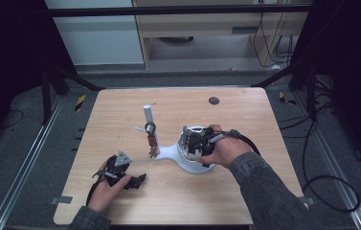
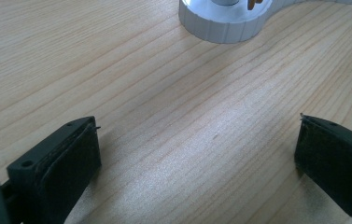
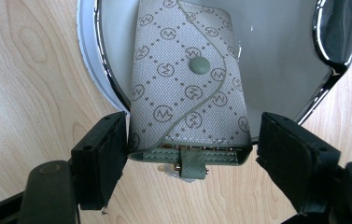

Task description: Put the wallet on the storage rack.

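While the left claw gapes, the right claw straddles, unclamped, an M-monogrammed key pouch

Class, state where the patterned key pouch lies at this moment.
In the right gripper view the key pouch lies in the white tray, its near end over the rim between the open jaws of the right gripper.

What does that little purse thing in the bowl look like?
On the wooden table stands a white stand with a round dish. Lying in the dish, between the right gripper's open jaws, is the small grey-green pouch: printed all over with circled letters, with one round snap on its flap.
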Tool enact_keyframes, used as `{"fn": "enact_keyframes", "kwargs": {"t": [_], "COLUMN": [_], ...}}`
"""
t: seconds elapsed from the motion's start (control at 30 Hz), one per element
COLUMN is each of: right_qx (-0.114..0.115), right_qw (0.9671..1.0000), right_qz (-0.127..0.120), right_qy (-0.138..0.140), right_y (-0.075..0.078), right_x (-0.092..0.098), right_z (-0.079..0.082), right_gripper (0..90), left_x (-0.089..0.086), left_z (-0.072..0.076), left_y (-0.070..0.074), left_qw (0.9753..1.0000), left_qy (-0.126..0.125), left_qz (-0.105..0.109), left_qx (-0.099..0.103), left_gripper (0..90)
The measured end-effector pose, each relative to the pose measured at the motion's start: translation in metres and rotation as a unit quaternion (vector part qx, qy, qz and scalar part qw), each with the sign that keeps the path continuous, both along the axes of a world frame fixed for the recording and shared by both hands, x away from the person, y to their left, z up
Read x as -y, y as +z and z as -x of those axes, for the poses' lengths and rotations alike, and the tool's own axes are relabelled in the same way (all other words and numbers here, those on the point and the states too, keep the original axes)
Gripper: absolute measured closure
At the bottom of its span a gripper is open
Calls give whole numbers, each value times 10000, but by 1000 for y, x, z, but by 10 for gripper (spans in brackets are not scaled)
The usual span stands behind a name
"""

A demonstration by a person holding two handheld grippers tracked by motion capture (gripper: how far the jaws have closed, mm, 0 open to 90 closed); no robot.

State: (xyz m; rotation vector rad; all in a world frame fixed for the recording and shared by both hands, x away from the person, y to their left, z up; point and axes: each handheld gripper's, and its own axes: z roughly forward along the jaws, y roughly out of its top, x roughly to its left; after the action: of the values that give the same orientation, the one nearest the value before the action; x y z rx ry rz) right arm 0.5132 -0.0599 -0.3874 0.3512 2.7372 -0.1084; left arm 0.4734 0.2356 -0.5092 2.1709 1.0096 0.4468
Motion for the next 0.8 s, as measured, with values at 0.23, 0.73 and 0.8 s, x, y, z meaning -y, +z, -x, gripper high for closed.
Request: {"fn": "enact_keyframes", "kwargs": {"t": [0.23,0.73,0.8], "right_qx": [39,109,131], "right_qw": [10000,9980,9974], "right_qz": [-25,-599,-680], "right_qy": [-4,-163,-204], "right_y": [2,12,15], "right_x": [2,24,27], "right_z": [2,16,18], "right_gripper": [213,108,97], "left_x": [0,0,0], "left_z": [0,0,0], "left_y": [0,0,0], "left_qw": [10000,10000,10000], "left_qy": [0,1,0], "left_qz": [2,-10,-11], "left_qx": [0,-1,0], "left_gripper": [0,0,0]}}
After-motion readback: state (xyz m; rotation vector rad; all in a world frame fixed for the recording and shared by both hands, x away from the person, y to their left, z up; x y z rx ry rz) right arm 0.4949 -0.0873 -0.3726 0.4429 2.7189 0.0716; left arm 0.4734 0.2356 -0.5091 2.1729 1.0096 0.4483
